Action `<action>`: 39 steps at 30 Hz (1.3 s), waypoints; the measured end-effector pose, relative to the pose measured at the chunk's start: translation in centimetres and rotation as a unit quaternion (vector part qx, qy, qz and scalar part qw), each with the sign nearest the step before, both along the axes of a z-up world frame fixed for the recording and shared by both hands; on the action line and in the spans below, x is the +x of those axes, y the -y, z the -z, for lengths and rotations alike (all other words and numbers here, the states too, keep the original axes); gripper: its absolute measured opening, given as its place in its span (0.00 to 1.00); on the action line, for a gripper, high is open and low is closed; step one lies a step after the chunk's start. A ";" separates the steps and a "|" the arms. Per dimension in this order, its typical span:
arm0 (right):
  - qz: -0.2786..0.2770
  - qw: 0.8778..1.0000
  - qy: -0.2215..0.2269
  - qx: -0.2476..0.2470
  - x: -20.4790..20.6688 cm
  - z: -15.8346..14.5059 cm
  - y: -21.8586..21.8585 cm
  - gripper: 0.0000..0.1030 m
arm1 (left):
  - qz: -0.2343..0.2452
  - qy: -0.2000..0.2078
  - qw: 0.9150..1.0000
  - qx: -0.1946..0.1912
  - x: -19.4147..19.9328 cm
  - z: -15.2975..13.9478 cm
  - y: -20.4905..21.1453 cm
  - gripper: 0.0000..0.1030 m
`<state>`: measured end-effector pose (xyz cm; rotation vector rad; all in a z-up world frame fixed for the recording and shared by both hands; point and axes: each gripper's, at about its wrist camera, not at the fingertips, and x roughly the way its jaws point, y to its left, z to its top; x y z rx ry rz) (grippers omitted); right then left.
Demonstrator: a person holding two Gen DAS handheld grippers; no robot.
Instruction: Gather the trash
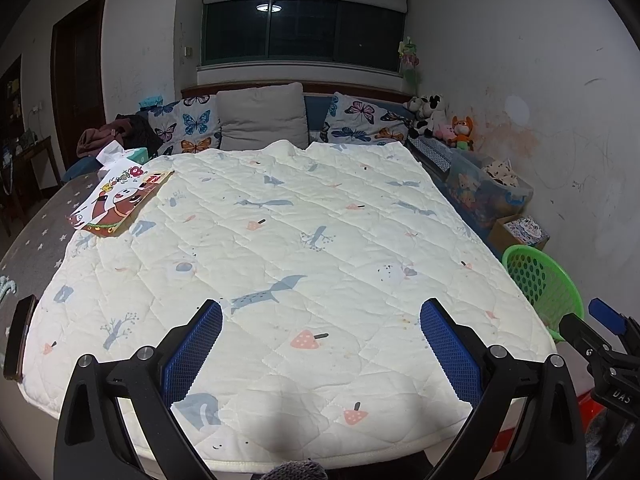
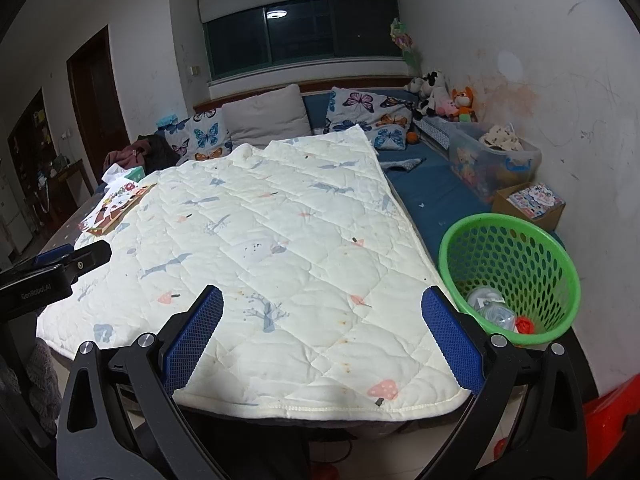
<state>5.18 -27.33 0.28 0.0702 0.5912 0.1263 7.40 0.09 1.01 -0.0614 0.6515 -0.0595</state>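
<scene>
A green perforated basket (image 2: 510,276) stands to the right of the table, with clear wrappers (image 2: 490,306) and a small red piece (image 2: 525,325) at its bottom. In the left wrist view only part of the basket (image 1: 542,282) shows past the quilt's right edge. My left gripper (image 1: 320,356) is open above the near end of the cream quilt (image 1: 280,240), nothing between its blue pads. My right gripper (image 2: 322,340) is open too, hovering over the quilt's (image 2: 280,240) near right corner, empty. The right gripper's tip (image 1: 608,316) shows at the left wrist view's right edge.
A cartoon-printed flat box (image 1: 120,200) and a tissue pack (image 1: 124,154) lie at the quilt's far left. A dark phone-like object (image 1: 18,338) rests at the left edge. Butterfly pillows (image 1: 188,124), plush toys (image 1: 440,118), a clear storage bin (image 2: 492,160) and a cardboard box (image 2: 532,200) line the bench.
</scene>
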 end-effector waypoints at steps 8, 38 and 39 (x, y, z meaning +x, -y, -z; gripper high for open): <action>0.000 1.000 0.005 0.002 -0.2 -0.2 0.0 0.96 | -0.003 0.005 1.000 0.001 -0.3 -0.5 0.1 0.93; -0.003 1.000 0.013 0.002 -0.7 -0.7 -0.1 0.96 | -0.004 0.016 1.000 0.007 -1.0 -1.4 0.5 0.93; -0.003 1.000 0.014 0.003 -0.8 -0.7 0.0 0.96 | -0.005 0.017 1.000 0.008 -1.0 -1.4 0.5 0.93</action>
